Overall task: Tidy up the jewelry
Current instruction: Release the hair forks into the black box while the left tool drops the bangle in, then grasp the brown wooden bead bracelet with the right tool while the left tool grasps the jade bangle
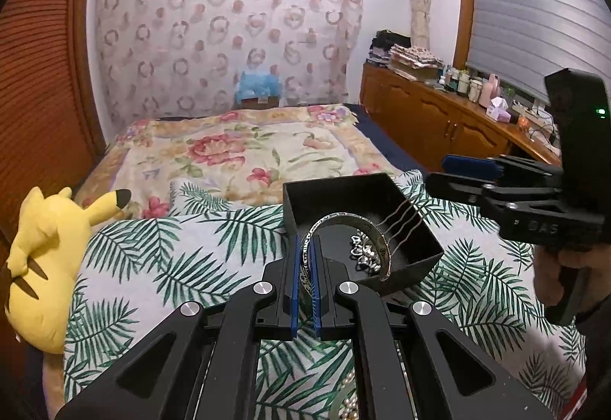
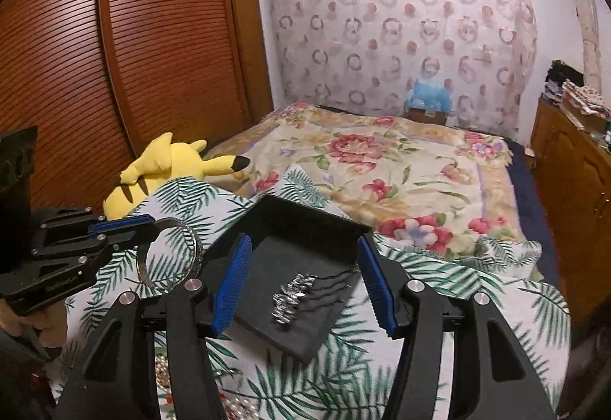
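My left gripper (image 1: 304,259) is shut on a silver bangle (image 1: 343,225), which arches over the near edge of a black open box (image 1: 336,190); both also show in the right wrist view, the left gripper (image 2: 147,225) and the bangle (image 2: 191,248). A silver hair comb (image 1: 366,252) lies inside the box, also seen in the right wrist view (image 2: 294,294). My right gripper (image 2: 303,282) is open, its blue pads either side of the box (image 2: 305,221). It shows at the right in the left wrist view (image 1: 446,171).
The box sits on a palm-leaf cloth (image 1: 172,259) over a bed with a floral blanket (image 1: 244,152). A yellow plush toy (image 1: 42,259) lies at the left. Pearl beads (image 2: 164,370) lie near the front edge. A wooden cabinet (image 1: 439,118) stands at the right.
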Demonstrator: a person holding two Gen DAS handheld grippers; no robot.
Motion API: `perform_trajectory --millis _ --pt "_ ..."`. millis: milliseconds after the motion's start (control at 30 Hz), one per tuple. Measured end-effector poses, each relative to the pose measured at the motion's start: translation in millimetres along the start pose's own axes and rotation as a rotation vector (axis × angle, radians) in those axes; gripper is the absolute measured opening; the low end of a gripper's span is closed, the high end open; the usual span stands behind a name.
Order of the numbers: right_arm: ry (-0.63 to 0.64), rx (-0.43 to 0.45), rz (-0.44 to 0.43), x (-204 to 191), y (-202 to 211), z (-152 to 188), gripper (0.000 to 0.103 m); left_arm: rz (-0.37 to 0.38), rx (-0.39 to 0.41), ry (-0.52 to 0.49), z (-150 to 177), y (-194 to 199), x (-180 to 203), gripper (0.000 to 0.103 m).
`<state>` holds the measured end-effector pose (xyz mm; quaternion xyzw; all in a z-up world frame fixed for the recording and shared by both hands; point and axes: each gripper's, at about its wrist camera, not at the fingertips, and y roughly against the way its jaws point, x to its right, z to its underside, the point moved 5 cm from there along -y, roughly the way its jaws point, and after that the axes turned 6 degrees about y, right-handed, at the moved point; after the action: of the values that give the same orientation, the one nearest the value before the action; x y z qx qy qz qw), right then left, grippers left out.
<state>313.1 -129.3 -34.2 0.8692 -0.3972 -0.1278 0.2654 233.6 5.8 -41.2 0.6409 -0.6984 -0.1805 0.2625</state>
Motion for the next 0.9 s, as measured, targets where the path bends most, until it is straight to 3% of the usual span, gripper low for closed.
perform_trajectory --millis 267,500,633,667,733,867,900 --pt "-0.075 -0.025 0.098 24 15 20 0.060 -0.020 -0.040 -0.024 -5 -34 14 0.004" --pt "-0.076 -0.036 0.110 23 26 39 0.060 -0.005 -0.091 -0.038 0 -53 23 0.005" --pt "-0.065 -0.042 0.098 12 32 51 0.060 0.004 -0.088 -0.046 4 -44 24 0.006" --pt "-0.061 -0.044 0.098 10 33 54 0.060 0.007 -0.084 -0.049 6 -40 24 0.008" --pt "-0.050 -0.049 0.096 4 37 62 0.060 0.009 -0.076 -0.055 8 -31 23 0.024" --pt "-0.039 -0.068 0.076 -10 40 79 0.060 0.019 -0.067 -0.074 19 -11 21 0.031" --pt "-0.038 -0.073 0.069 -13 40 84 0.060 0.021 -0.069 -0.077 24 -6 20 0.038"
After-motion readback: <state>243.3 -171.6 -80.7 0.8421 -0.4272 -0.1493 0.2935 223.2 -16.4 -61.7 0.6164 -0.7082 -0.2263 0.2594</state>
